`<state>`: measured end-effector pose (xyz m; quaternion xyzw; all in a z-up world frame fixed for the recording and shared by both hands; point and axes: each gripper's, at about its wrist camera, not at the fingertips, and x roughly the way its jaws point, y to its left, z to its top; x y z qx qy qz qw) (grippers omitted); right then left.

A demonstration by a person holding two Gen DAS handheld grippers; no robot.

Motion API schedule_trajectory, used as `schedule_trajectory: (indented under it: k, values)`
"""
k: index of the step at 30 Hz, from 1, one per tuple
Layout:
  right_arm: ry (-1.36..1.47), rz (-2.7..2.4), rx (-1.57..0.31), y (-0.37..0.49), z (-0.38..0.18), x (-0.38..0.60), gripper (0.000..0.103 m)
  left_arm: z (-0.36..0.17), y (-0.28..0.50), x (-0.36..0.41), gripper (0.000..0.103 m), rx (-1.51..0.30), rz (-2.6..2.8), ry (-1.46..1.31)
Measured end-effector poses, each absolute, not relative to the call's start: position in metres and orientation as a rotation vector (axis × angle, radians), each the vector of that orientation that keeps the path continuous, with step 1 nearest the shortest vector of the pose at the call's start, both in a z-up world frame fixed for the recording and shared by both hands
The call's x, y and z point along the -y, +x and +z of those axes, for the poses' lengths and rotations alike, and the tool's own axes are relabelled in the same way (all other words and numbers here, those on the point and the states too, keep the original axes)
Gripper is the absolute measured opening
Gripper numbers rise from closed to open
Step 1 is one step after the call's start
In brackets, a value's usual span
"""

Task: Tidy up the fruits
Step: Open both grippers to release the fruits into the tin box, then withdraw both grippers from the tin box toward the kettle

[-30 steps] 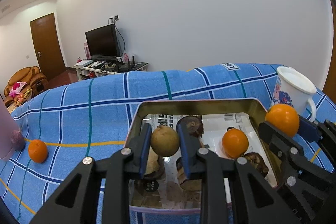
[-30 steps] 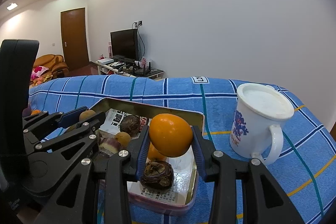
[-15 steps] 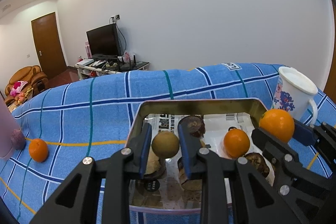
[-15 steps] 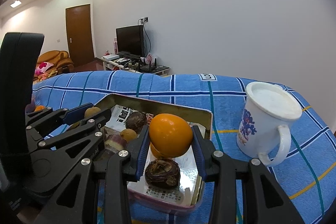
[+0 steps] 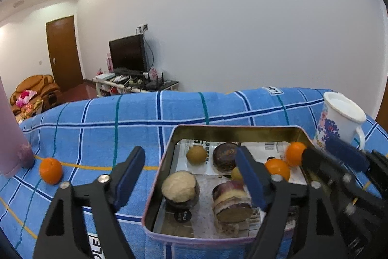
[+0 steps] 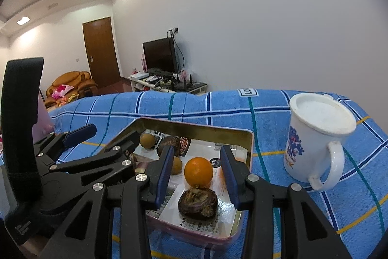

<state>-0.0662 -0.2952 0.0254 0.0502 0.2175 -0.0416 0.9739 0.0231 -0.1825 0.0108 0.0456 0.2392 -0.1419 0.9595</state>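
A: Are the left tongs (image 5: 190,177) holding anything?

B: No. They are spread wide and empty, one finger over the blue checked cloth (image 5: 97,128) and the other over the tin tray (image 5: 157,176).

A: And the right tongs (image 6: 196,174)?

B: Released too. Their blue pads stand apart on either side of an orange (image 6: 198,171) without touching it. That orange rests in the tray (image 6: 249,149), just behind a dark brown wrinkled fruit (image 6: 197,203).

A: What else is in the tray?

B: Seen from the left wrist, a small tan fruit (image 5: 196,155) and a dark round fruit (image 5: 225,157) toward the far wall, 2 cut chunks (image 5: 180,188) nearer the front, and 2 oranges (image 5: 277,169) on the right side.

A: Anything outside it?

B: 1 loose orange (image 5: 50,170) lies on the cloth beside a pink bottle (image 5: 9,137), well apart from the tray. A white mug (image 6: 315,140) stands to the tray's right.
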Motion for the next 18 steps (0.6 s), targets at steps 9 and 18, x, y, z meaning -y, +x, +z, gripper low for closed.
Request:
schedule_trajectory:
  k: [9, 18]
  values:
    - [0.169, -0.210, -0.146, -0.113, 0.045, 0.311, 0.079, 0.016, 0.009, 0.178, 0.103, -0.423, -0.269, 0.086]
    - [0.112, -0.245, -0.103, -0.122, 0.050, 0.300, 0.087, 0.016, 0.001, 0.175, 0.103, -0.429, -0.264, 0.076]
